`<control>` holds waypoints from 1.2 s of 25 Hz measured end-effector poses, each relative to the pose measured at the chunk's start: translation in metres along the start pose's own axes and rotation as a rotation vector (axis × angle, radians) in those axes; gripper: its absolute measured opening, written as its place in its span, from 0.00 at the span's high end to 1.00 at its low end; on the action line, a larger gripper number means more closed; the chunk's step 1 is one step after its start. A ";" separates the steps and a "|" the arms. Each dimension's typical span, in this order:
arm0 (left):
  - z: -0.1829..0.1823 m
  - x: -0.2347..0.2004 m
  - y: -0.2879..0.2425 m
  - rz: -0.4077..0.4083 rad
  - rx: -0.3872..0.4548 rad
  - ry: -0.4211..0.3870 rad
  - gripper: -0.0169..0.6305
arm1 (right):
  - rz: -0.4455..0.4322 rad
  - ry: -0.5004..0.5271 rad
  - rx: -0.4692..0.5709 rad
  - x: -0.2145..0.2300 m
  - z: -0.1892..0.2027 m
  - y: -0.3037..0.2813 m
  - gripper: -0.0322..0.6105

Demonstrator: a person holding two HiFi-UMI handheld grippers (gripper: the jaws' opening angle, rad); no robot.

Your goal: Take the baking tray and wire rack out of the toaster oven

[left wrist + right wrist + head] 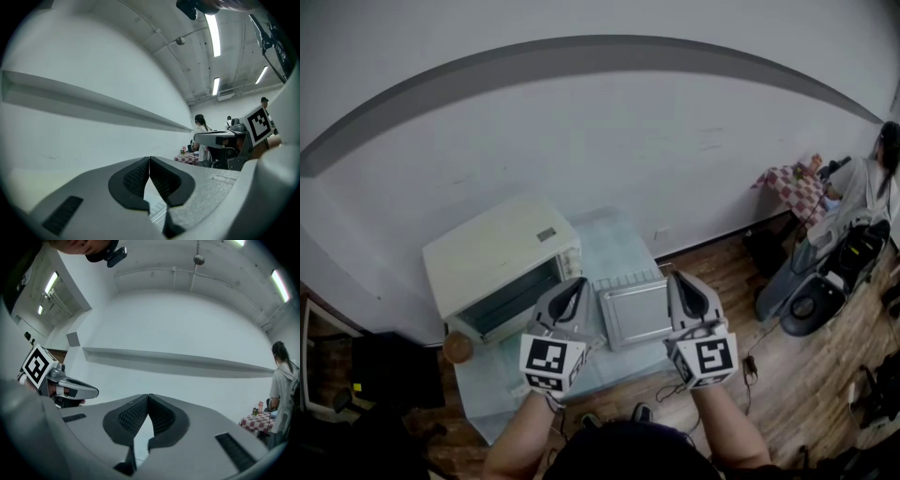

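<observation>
Baking tray (634,315) between two level grippers (577,284) (678,279)

Toaster oven (502,262) at left on table (623,239), baking tray (633,314) just right of it, wall (628,141) behind both.

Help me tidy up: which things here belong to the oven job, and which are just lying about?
Job: oven, tray, rack, left gripper and right gripper, both shut and empty.
Lying about: brown disc by the oven, checked cloth far right, gear on the floor.
</observation>
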State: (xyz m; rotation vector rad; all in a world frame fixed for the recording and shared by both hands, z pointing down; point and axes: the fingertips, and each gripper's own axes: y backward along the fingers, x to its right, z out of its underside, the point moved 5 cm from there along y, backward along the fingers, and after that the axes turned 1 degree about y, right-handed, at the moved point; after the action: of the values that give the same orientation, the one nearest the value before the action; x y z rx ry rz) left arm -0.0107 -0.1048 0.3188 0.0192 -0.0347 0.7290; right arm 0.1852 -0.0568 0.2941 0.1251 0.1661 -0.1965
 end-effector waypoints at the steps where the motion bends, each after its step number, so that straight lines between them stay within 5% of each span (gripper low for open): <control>1: 0.000 -0.002 0.000 0.001 0.000 0.000 0.96 | 0.000 -0.001 0.001 -0.001 0.000 -0.001 0.94; 30: 0.037 -0.023 -0.014 0.033 -0.037 0.073 0.96 | 0.046 0.027 -0.082 -0.007 0.028 -0.017 0.95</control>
State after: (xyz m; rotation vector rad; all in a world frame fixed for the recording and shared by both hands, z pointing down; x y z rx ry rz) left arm -0.0190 -0.1319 0.3545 -0.0435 0.0213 0.7612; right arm 0.1788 -0.0762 0.3206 0.0502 0.1973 -0.1421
